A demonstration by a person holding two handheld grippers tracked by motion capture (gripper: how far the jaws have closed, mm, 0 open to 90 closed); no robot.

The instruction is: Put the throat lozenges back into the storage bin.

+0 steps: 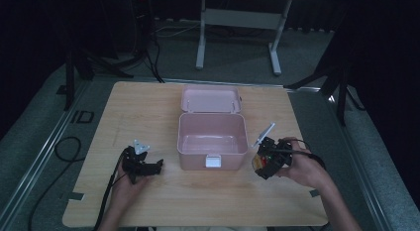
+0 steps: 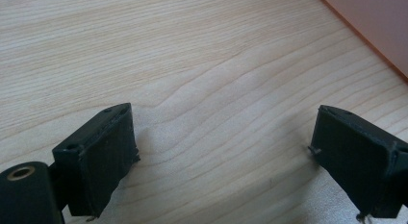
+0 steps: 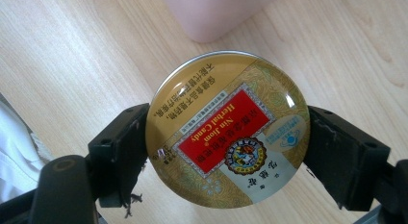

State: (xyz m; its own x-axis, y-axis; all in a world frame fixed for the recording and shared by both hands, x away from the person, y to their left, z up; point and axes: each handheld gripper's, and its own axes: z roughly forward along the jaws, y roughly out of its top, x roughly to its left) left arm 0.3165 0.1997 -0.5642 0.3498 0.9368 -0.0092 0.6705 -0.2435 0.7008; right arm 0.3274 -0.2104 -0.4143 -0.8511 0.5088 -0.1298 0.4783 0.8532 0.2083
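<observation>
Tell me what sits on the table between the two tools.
The open pink box sits between the left tool and the right tool, which grips a round candy tin; the high view shows this.

Glossy metal candy tin point(image 3: 227, 130) between matt black jaws; pale grained wood table point(image 2: 192, 65); smooth pink plastic box point(image 1: 213, 134) beyond.

High view looks down from 6 o'clock over the whole table point(image 1: 148, 107). Both gripper views sit super close to it, sharing the pink box point(image 1: 213, 134) edge.

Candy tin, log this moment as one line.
right claw: grips candy tin | left claw: open, empty | pink box: lid open
</observation>
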